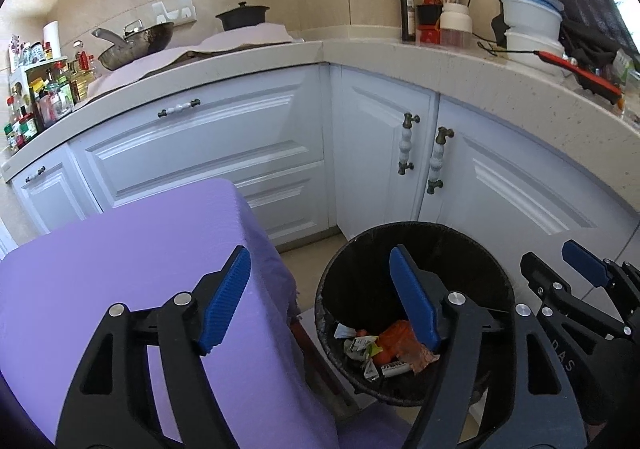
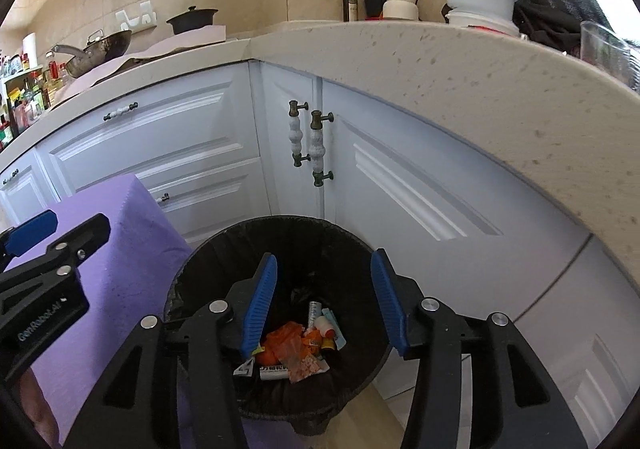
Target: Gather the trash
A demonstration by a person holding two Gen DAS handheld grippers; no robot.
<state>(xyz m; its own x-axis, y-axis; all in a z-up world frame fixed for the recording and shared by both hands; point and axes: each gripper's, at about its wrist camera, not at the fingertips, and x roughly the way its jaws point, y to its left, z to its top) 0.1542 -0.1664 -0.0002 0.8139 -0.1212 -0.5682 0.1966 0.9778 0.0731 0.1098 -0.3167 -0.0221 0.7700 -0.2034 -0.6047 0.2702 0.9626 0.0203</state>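
A round black bin (image 1: 496,261) (image 2: 208,249) with a dark liner stands on the floor by the white corner cabinets. At its bottom lies a heap of trash (image 1: 394,349) (image 2: 294,347): orange wrappers, white paper scraps and a small tube. My left gripper (image 1: 320,269) is open with nothing between its blue pads; it hangs over the bin's left rim and the purple cloth's edge. My right gripper (image 2: 323,273) is open and empty right above the bin. The right gripper also shows at the right edge of the left wrist view (image 1: 556,261).
A purple cloth-covered surface (image 1: 120,269) (image 2: 116,273) stands directly left of the bin. White cabinet doors with knobbed handles (image 1: 406,145) (image 2: 316,147) rise behind it. The speckled counter (image 2: 480,69) overhangs at right, with bottles, stacked containers, a wok and a pot on it.
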